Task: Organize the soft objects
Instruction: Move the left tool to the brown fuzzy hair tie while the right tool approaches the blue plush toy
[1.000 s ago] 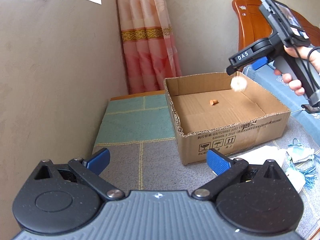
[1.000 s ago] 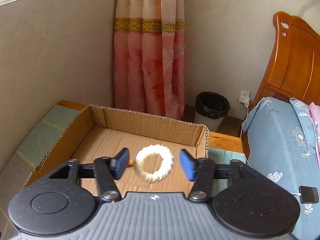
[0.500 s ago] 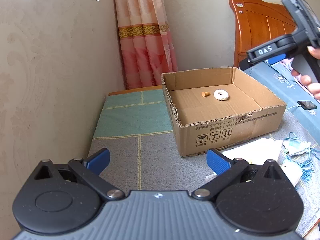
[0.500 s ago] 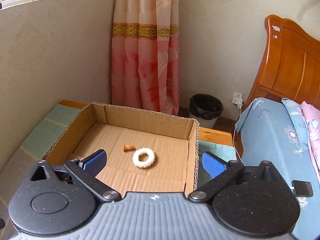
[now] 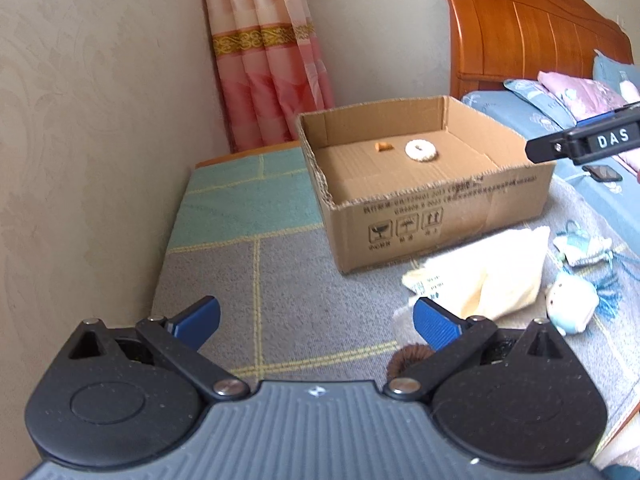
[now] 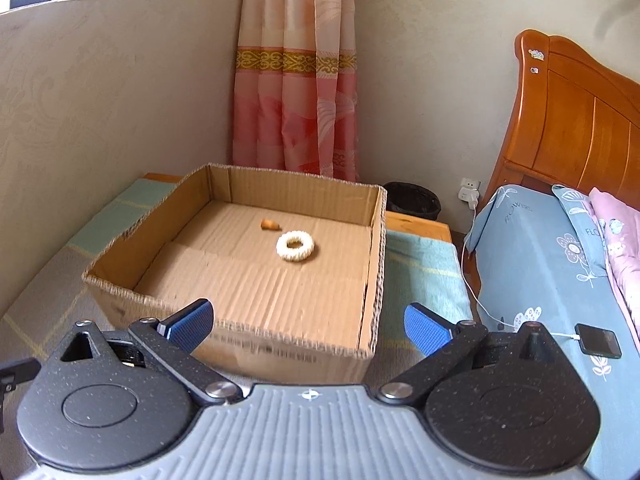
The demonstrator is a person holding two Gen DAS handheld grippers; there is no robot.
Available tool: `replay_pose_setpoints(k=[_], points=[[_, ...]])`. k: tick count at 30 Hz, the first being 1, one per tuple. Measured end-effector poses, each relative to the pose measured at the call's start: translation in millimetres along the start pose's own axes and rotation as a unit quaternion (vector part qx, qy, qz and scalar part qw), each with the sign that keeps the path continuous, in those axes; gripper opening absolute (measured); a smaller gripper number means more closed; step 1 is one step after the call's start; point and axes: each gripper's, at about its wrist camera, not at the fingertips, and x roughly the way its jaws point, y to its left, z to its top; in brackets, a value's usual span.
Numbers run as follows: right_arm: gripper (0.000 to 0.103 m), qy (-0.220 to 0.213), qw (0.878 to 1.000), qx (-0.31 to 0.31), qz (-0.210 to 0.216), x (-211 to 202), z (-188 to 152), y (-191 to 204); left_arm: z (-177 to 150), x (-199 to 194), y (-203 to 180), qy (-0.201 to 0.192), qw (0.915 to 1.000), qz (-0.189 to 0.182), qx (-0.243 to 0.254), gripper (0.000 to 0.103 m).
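Note:
An open cardboard box (image 5: 440, 216) (image 6: 240, 344) stands on the carpeted platform. Inside lie a white fuzzy ring (image 5: 421, 151) (image 6: 295, 245) and a small orange piece (image 5: 383, 146) (image 6: 269, 224). My left gripper (image 5: 316, 322) is open and empty, low over the carpet in front of the box. A brown fuzzy ring (image 5: 408, 362) lies just under its right finger. A cream cloth pouch (image 5: 480, 280), a small white plush toy (image 5: 570, 306) and a blue tasselled sachet (image 5: 584, 246) lie right of it. My right gripper (image 6: 306, 324) is open and empty, before the box's near wall.
A plaster wall (image 5: 88, 140) runs along the left. A pink curtain (image 6: 296, 80) hangs behind the box. A bed with blue bedding (image 6: 540, 264) and a wooden headboard (image 6: 580, 132) is on the right, with a charging phone (image 6: 598, 340) on it. A black bin (image 6: 412, 200) stands in the corner.
My right gripper opened and dropped the white ring into the box, then pulled back and away. My left gripper moved back, bringing the brown ring and plush toy into view.

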Motion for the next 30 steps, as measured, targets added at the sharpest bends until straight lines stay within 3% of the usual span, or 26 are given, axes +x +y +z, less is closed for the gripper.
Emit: replay_pose_setpoints(k=[11, 21, 30], points=[[0.103, -0.003, 1.0, -0.002, -0.01, -28.7, -57.1, 14.2, -14.5, 20.6, -14.3, 0.052, 0.9974, -0.05, -0.005, 0.102], [0.103, 0.006, 1.0, 0.0, -0.003, -30.0, -80.3, 16.9, -3.1, 3.9, -15.5, 0.062, 0.9978, -0.021, 0.007, 0.102], [0.103, 0.003, 1.0, 0.0, 0.013, -34.2, -94.4, 7.4, -11.1, 23.5, -21.4, 0.074, 0.9958, -0.045, -0.028, 0.102]])
